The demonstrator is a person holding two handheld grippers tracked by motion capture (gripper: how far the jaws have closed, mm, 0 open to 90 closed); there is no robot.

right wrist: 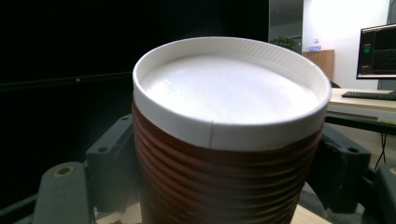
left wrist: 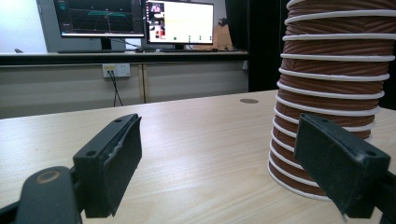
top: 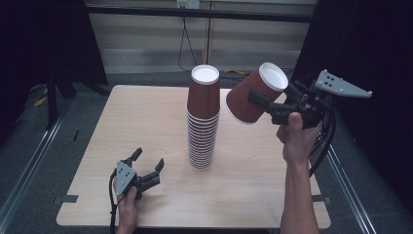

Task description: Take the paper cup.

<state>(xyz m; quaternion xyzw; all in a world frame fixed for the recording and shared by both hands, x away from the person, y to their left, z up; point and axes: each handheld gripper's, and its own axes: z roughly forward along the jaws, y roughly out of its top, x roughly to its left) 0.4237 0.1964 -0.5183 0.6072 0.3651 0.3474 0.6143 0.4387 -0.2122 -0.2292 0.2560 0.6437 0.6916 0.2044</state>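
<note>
Dark curtains frame the pale wooden tabletop point(top: 146, 122), and near its middle stands a tall stack of upturned brown paper cups point(top: 202, 117). I hold my right gripper point(top: 263, 105) up in the air just right of that stack's top, its jaws clamped around a single brown cup point(top: 255, 92), tilted with its white base up and away from the stack. My left gripper point(top: 148, 163) rests low, left of the stack's foot, jaws spread apart and holding nothing.
</note>
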